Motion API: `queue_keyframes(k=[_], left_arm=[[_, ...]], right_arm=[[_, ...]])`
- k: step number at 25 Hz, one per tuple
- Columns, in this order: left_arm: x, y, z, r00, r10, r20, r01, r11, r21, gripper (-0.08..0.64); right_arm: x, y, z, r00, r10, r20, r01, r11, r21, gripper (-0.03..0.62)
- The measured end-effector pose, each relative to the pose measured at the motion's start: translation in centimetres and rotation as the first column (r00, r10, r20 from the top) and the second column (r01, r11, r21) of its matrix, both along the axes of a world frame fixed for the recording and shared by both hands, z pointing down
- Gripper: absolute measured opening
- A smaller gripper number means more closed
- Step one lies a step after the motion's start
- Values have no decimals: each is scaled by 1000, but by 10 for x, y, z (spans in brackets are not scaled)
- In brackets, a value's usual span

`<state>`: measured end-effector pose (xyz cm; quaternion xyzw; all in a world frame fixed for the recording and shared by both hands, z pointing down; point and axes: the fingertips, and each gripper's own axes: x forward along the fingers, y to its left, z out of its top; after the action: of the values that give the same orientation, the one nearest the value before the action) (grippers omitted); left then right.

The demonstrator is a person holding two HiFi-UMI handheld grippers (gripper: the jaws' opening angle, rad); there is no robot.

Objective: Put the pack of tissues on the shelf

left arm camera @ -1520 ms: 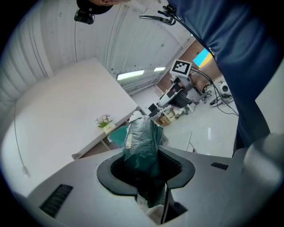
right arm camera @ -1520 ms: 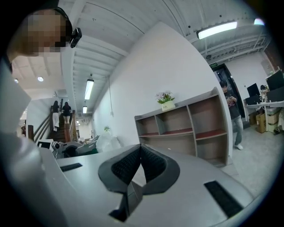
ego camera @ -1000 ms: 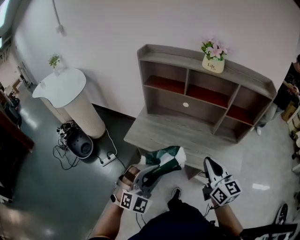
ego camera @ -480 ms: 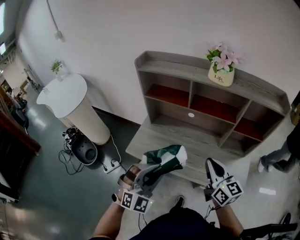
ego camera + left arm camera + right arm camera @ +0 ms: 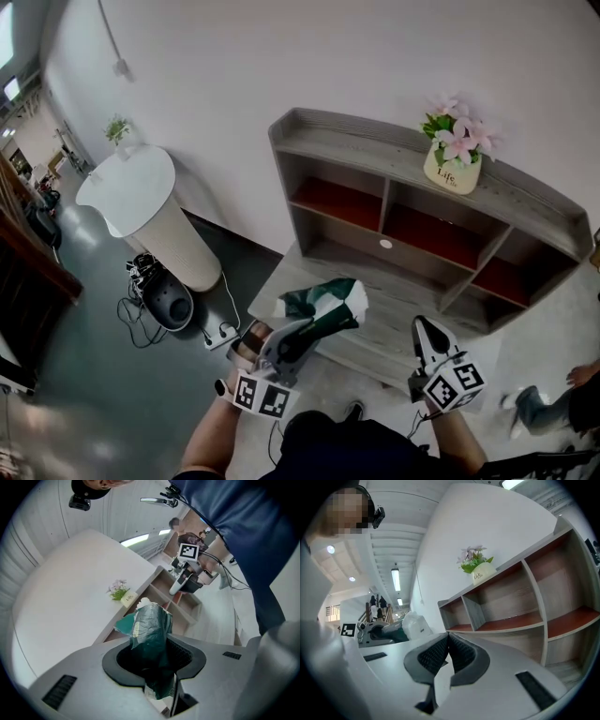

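My left gripper [image 5: 314, 328] is shut on a green and white pack of tissues [image 5: 323, 302], held in the air over the front edge of the shelf unit's low wooden deck [image 5: 323, 277]. In the left gripper view the pack [image 5: 150, 637] stands up between the jaws, which pinch its lower part. The grey wooden shelf unit [image 5: 422, 220] with red-floored compartments stands against the wall ahead. My right gripper [image 5: 424, 336] hangs to the right with its jaws together and nothing between them [image 5: 447, 651]. The shelf's open compartments [image 5: 520, 606] fill the right gripper view.
A flower pot [image 5: 453, 155] sits on the shelf's top board. A white round stand [image 5: 141, 206] and a black device with cables [image 5: 164, 300] are on the floor at the left. A person's foot and leg [image 5: 553, 403] show at the right edge.
The shelf and flower pot have shifted right and slightly down in the head view. The held pack has risen a little toward the shelf. The right gripper stays where it was.
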<state>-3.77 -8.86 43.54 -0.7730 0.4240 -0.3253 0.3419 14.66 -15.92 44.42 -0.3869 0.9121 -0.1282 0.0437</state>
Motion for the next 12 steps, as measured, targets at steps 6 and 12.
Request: queue_keyframes(k=[6,12], left_arm=[[-8,-22,-20,999,14,37,-15,999,37,137],[-27,-50,-34,996,72,51,-74,996,49,137]], right_arm=[[-4,-21,-8,1000,2,6,-2,1000,27,5],[-17,-37,-8,1000,30,0,-30,999,24,5]])
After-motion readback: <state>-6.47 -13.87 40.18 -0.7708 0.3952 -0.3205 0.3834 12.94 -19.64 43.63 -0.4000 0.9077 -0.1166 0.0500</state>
